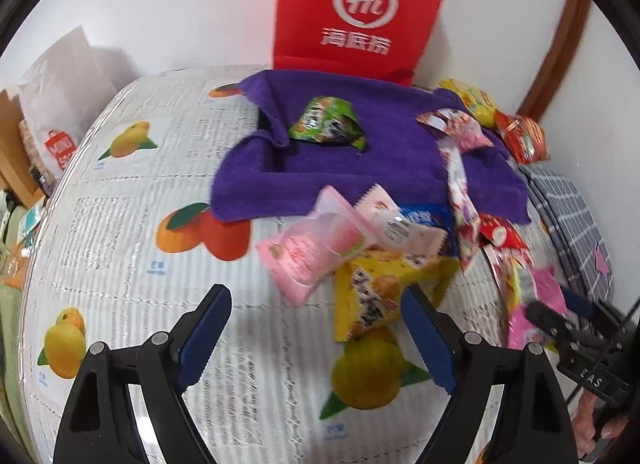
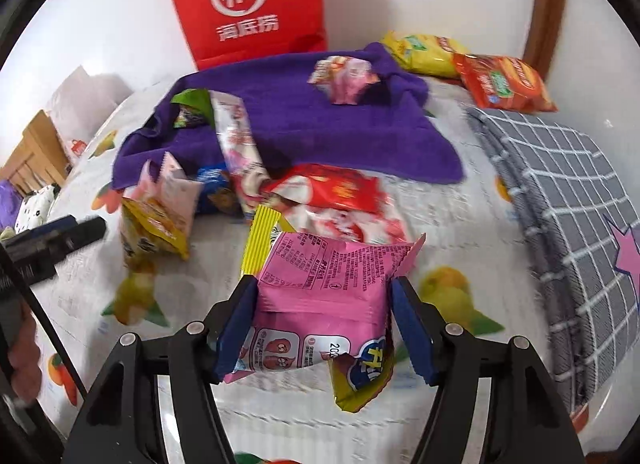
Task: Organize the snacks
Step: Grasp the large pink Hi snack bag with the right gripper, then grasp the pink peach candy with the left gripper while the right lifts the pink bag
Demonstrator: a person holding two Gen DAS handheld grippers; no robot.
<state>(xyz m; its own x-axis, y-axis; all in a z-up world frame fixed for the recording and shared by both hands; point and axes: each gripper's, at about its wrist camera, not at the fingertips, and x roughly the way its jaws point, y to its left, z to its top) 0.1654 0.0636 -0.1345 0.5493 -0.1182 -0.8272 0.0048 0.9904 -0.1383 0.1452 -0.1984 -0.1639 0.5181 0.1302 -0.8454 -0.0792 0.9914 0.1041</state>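
A pink snack packet [image 2: 320, 288] sits between the fingers of my right gripper [image 2: 325, 284], and both blue pads press on its sides; part of a yellow-purple wrapper [image 2: 360, 380] lies under it. My left gripper [image 1: 316, 296] hovers open over the fruit-print tablecloth [image 1: 140, 224] with nothing between its fingers. Just beyond its right finger lies a yellow packet [image 1: 380, 296], with a pale pink packet [image 1: 312, 252] beside it. More snacks are heaped to the right. A green packet [image 1: 326, 126] rests on the purple towel [image 1: 360, 160].
A red paper bag [image 1: 360, 12] stands against the wall behind the towel. A yellow bag [image 2: 424, 52] and an orange bag [image 2: 504, 82] lie at the back right. A grey checked cushion [image 2: 560, 192] borders the right side. A white bag [image 1: 60, 104] stands far left.
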